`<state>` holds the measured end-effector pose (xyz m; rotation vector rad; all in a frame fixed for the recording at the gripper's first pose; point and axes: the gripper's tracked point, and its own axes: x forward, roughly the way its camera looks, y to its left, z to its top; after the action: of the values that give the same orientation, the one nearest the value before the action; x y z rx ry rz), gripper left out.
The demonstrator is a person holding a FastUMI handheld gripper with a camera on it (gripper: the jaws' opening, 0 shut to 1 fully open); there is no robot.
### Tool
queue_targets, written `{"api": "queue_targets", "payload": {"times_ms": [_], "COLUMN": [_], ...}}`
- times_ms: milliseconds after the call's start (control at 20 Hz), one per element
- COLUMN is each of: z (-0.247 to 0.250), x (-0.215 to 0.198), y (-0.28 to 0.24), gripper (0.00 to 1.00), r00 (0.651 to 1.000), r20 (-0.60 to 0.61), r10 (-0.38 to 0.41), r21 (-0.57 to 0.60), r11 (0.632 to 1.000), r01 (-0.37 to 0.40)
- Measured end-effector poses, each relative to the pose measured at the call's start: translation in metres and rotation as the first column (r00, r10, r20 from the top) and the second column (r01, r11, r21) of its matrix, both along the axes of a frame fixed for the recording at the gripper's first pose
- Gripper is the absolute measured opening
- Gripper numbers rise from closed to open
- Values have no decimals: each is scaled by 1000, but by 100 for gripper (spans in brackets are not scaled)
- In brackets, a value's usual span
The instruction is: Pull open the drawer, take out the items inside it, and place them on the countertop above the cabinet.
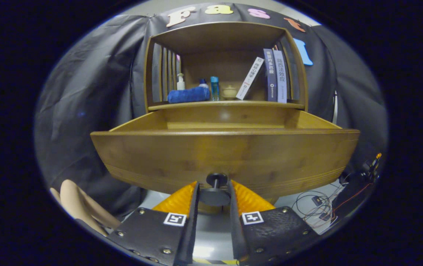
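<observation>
The wooden drawer (224, 155) stands pulled out of the cabinet toward me, and its tall front panel hides whatever lies inside. A dark round knob (215, 195) sticks out from the lower middle of that panel. My gripper (214, 192) is shut on this knob, one finger pressing on each side of its disc. Above the drawer runs the cabinet's countertop (226, 105), inside a wooden shelf frame.
On the countertop lie a folded blue towel (188, 95), a white pump bottle (180, 82), a blue bottle (215, 88), a small teapot (229, 92) and some books (275, 75). A pale chair back (80, 207) stands low on the left. Cables (318, 207) lie on the floor on the right.
</observation>
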<state>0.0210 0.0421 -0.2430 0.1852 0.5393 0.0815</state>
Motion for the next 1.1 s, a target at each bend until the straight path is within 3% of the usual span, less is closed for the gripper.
{"api": "queue_targets", "payload": {"times_ms": [100, 200, 350, 500, 700, 850, 1100], "z": [34, 80, 147, 178, 153, 114, 31], "x": [4, 14, 43, 84, 137, 167, 182], "y": [-8, -16, -17, -9, 7, 23, 37], "gripper": [44, 44, 44, 44, 44, 44, 44], "r00": [997, 983, 955, 947, 980, 979, 909], "r20": [72, 174, 297, 321, 131, -23, -331], "r10": [-42, -58, -21, 25, 148, 203, 255], "r21": [11, 4, -43, -65, -95, -45, -75], "r11": [999, 998, 998, 998, 986, 978, 953], "r01": [42, 59, 35, -4, -136, -204, -295]}}
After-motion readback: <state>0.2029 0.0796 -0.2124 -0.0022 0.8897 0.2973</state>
